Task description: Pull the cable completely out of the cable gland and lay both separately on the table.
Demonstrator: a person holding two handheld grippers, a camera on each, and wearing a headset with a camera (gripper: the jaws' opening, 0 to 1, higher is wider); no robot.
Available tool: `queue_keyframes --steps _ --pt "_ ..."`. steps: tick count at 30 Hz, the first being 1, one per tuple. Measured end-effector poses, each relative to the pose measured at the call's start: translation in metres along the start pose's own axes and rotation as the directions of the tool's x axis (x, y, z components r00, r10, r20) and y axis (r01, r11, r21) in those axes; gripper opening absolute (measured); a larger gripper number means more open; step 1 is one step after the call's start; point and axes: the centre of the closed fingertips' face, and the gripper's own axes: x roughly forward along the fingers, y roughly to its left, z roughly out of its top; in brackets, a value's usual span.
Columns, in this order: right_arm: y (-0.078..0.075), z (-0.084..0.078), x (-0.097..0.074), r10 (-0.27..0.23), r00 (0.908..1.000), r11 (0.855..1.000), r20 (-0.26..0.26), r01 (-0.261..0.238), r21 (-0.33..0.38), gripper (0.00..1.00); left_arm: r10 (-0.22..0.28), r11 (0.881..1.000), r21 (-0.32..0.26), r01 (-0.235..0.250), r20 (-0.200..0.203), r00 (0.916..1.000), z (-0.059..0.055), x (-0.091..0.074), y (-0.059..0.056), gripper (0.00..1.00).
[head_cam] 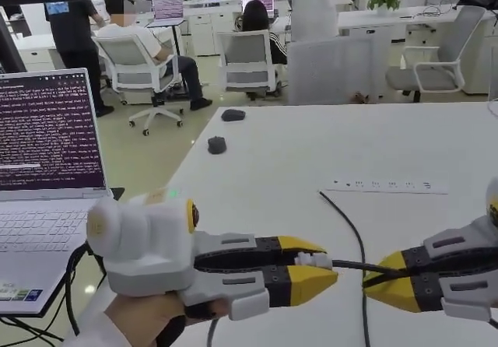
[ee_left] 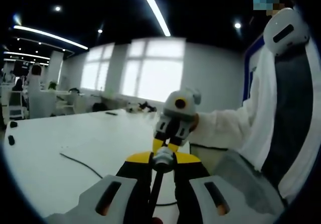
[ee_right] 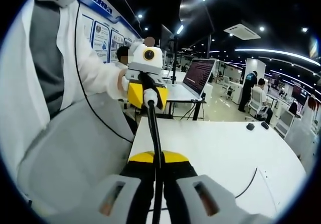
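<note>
— Where do things stand?
— Over the near edge of the white table (head_cam: 327, 145), beside the open laptop (head_cam: 47, 152), the two grippers face each other tip to tip. The left gripper (head_cam: 327, 263) is clamped narrow on the gland (head_cam: 313, 260). The right gripper (head_cam: 375, 275) is pinched closed on the black cable (head_cam: 354, 267) just beyond it. Both parts are held in the air, not resting on the table, and the cable is still in the gland.
— What might spoil the pull?
— Slip, I'd say. The right jaws hold a thin, smooth cable, so it may slide through them instead of leaving the gland. The gland is small and gripped at the very tips, so a crooked pull could twist it loose and drop it off the edge. What looks like the cable's loose tail trails across the table and could snag.
</note>
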Motion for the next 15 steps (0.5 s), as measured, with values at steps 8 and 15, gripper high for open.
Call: queue_keyframes --steps 8,15 --pt "-0.007 -0.018 -0.008 -0.018 0.9998 0.999 -0.013 0.019 0.043 0.02 0.001 1.000 -0.006 -0.001 -0.008 1.0000 0.000 -0.003 0.000 0.16" --pt "-0.009 -0.030 -0.016 -0.039 0.9987 0.997 -0.032 0.041 0.070 0.02 0.004 1.000 0.003 -0.004 0.004 1.0000 0.004 -0.005 0.000 0.16"
